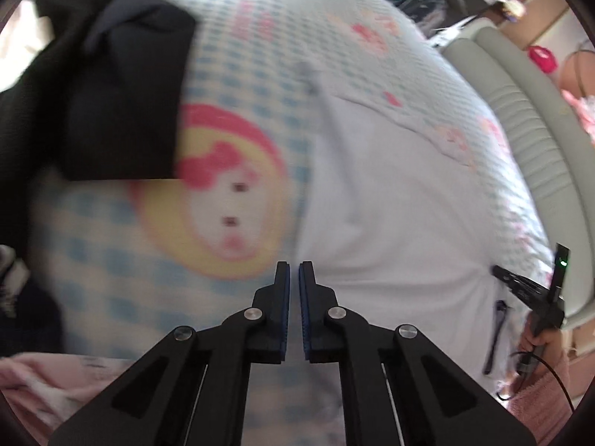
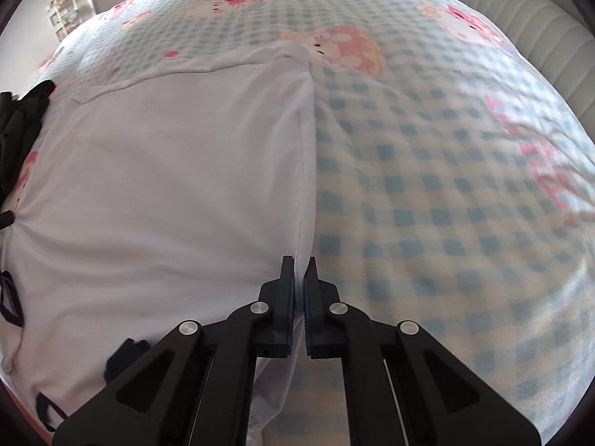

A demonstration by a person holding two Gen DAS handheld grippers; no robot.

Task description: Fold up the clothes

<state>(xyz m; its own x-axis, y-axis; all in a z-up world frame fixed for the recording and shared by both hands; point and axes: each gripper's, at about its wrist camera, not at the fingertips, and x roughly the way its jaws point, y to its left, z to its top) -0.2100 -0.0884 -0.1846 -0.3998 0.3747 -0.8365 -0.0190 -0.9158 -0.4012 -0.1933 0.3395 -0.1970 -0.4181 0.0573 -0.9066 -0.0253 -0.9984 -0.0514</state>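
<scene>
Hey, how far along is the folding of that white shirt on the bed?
Early. Done: the white shirt lies spread on the bedspread. In hand: right tongs pinch its edge; left tongs have closed at the other. Left: all the folds, plus the black garment.

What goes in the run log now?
left hand-held gripper: shut on white cotton garment | right hand-held gripper: shut on garment edge

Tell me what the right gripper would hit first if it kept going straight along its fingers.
Probably the white garment: the right gripper is shut on its edge, with the checked blanket right beside and below.
</scene>
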